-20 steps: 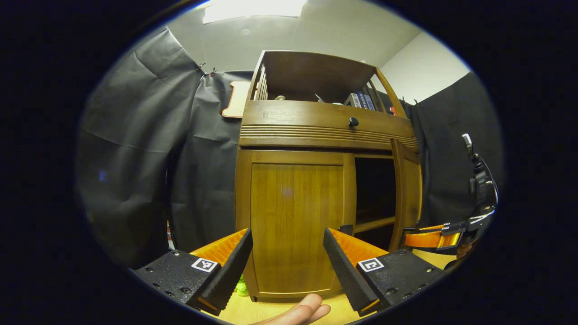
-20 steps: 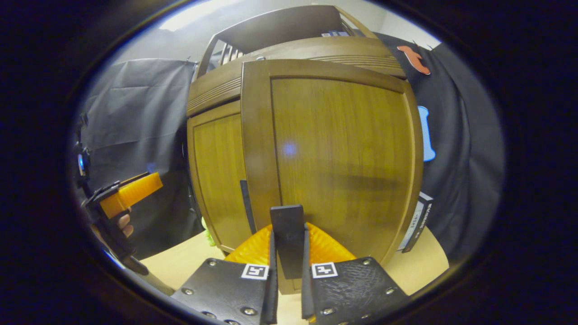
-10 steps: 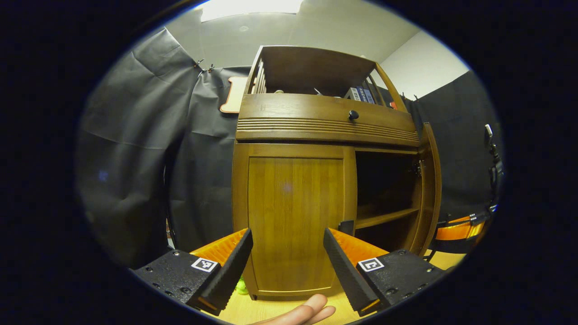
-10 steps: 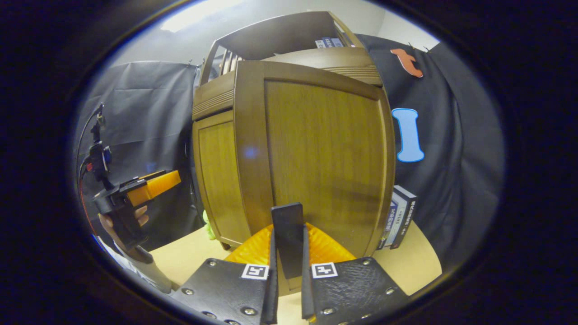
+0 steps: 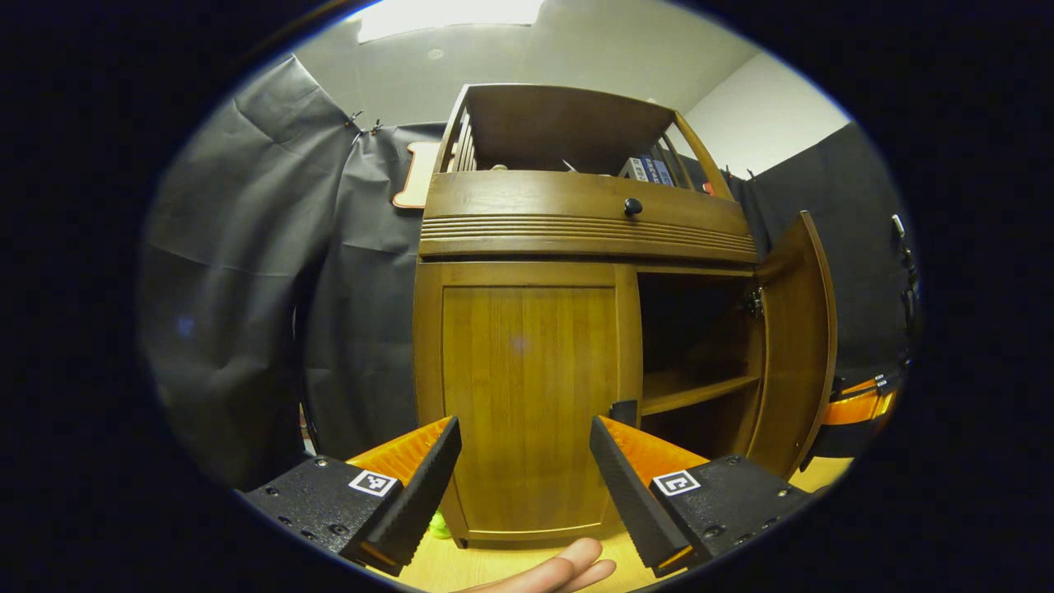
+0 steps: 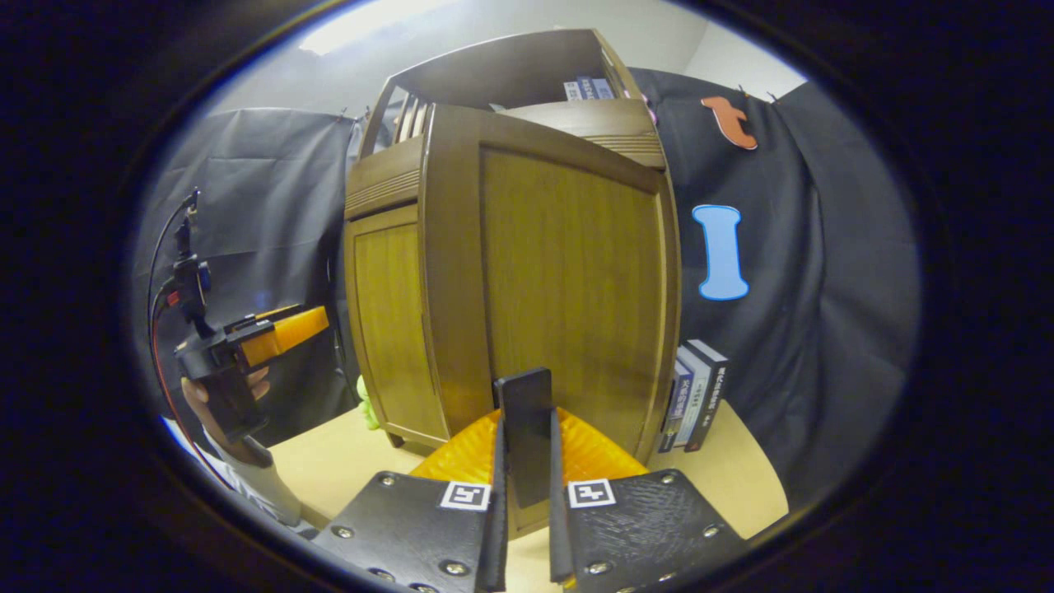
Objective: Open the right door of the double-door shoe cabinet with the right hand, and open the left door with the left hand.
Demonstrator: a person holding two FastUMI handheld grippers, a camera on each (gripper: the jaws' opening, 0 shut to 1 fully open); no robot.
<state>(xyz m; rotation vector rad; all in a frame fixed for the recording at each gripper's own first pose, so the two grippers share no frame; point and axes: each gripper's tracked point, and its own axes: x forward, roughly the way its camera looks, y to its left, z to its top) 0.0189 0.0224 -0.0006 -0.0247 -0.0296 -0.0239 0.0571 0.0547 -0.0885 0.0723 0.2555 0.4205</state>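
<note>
One of two cabinet doors open, one shut.

My right tool is clamped on the dark handle of the right door, which stands swung out from the shoe cabinet. My left tool hangs with its fingers spread, holding nothing, before the shut left door. I count one shelf inside and three books upright on the desk.
</note>
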